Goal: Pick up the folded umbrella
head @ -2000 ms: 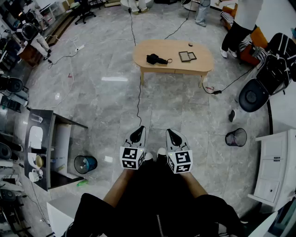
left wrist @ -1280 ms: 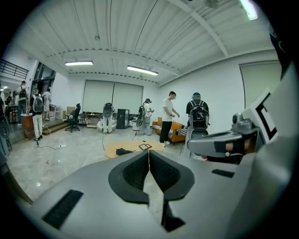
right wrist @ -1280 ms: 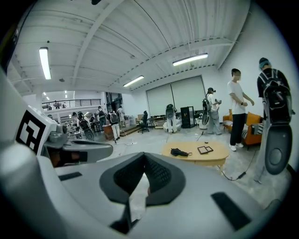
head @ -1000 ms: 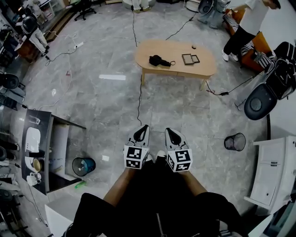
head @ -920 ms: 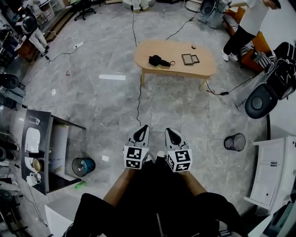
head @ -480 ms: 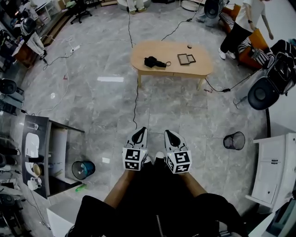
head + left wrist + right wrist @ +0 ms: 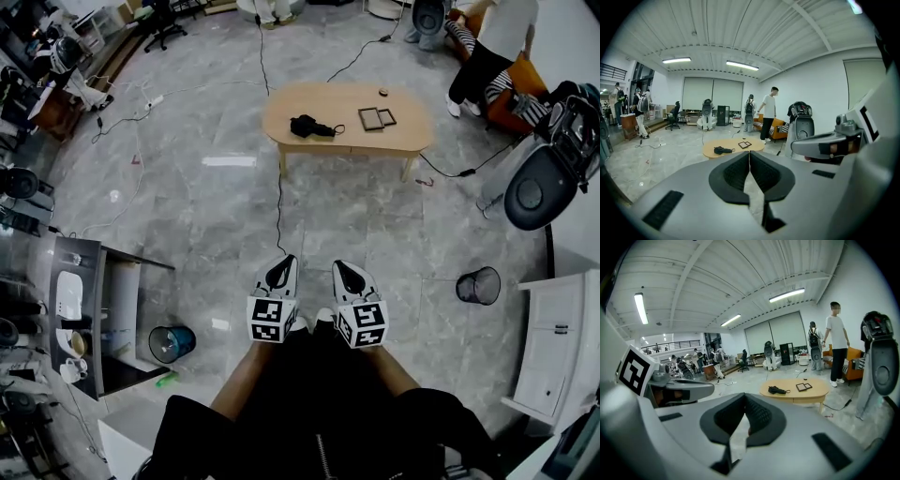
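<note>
The folded black umbrella [image 7: 311, 126] lies on the left half of an oval wooden table [image 7: 412, 137] far ahead across the floor. It also shows small in the left gripper view, the umbrella [image 7: 723, 150], and in the right gripper view, the umbrella [image 7: 777, 390]. My left gripper [image 7: 284, 263] and right gripper [image 7: 343, 268] are held side by side close to my body, well short of the table. Both have their jaws pressed together with nothing between them.
Two dark flat frames [image 7: 371, 117] and a small round object [image 7: 382, 92] lie on the table's right half. A black cable [image 7: 280, 202] runs along the floor from the table toward me. A wire bin [image 7: 478, 284] stands right, a blue bin [image 7: 172, 341] left. People stand by an orange sofa [image 7: 517, 73].
The view has drifted slightly: the table sits a little more to the left and higher in the head view. Both grippers keep their place side by side, still shut.
</note>
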`<move>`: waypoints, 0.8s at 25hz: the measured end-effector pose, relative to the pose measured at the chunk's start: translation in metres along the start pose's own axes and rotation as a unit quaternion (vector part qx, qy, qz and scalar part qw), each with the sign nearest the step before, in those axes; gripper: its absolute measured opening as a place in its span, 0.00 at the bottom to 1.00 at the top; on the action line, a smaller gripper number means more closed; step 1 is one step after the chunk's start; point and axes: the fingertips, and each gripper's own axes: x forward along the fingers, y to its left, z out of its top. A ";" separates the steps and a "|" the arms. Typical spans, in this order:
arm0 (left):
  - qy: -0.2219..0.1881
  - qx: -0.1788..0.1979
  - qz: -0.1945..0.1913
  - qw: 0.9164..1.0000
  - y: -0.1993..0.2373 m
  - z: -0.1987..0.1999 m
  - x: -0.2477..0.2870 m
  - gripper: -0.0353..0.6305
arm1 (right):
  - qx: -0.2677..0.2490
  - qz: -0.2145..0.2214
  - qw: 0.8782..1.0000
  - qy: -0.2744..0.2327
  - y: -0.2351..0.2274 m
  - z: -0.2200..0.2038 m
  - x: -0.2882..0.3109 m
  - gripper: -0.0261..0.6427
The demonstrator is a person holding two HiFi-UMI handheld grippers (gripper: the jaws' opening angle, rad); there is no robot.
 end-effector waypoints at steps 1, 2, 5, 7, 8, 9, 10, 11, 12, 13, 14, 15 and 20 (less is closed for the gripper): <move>0.000 0.002 0.001 1.000 -0.002 0.002 0.002 0.08 | 0.001 0.002 1.000 0.001 -0.003 0.000 0.000 0.06; 0.001 0.002 0.003 1.000 -0.004 0.003 0.003 0.08 | 0.002 0.004 1.000 0.001 -0.005 0.000 0.000 0.06; 0.007 -0.001 0.008 1.000 -0.011 0.000 0.003 0.08 | 0.005 0.010 1.000 0.005 -0.008 -0.003 -0.003 0.06; 0.012 0.003 0.008 1.000 -0.017 -0.002 0.004 0.08 | 0.007 0.013 1.000 0.010 -0.011 -0.007 -0.004 0.06; 0.013 0.006 0.009 1.000 -0.019 -0.003 0.004 0.08 | 0.008 0.015 1.000 0.011 -0.011 -0.008 -0.004 0.06; 0.015 0.007 0.010 1.000 -0.019 -0.004 0.004 0.08 | 0.008 0.016 1.000 0.012 -0.011 -0.009 -0.005 0.06; 0.017 0.005 0.012 1.000 -0.018 -0.006 0.004 0.08 | 0.009 0.017 1.000 0.013 -0.011 -0.010 -0.005 0.06; 0.018 0.002 0.014 1.000 -0.017 -0.006 0.004 0.08 | 0.009 0.018 1.000 0.013 -0.012 -0.010 -0.006 0.06; 0.020 0.000 0.015 1.000 -0.018 -0.005 0.004 0.08 | 0.011 0.017 1.000 0.014 -0.013 -0.011 -0.007 0.06; 0.022 -0.001 0.015 1.000 -0.019 -0.005 0.004 0.08 | 0.013 0.017 1.000 0.015 -0.014 -0.011 -0.007 0.06; 0.023 -0.001 0.014 1.000 -0.019 -0.005 0.004 0.08 | 0.015 0.016 1.000 0.016 -0.015 -0.011 -0.007 0.06; 0.025 -0.001 0.013 1.000 -0.019 -0.005 0.004 0.08 | 0.016 0.016 1.000 0.018 -0.016 -0.012 -0.007 0.06; 0.026 -0.006 0.012 1.000 -0.011 -0.007 0.012 0.08 | 0.015 0.019 0.999 0.023 -0.015 -0.012 0.002 0.06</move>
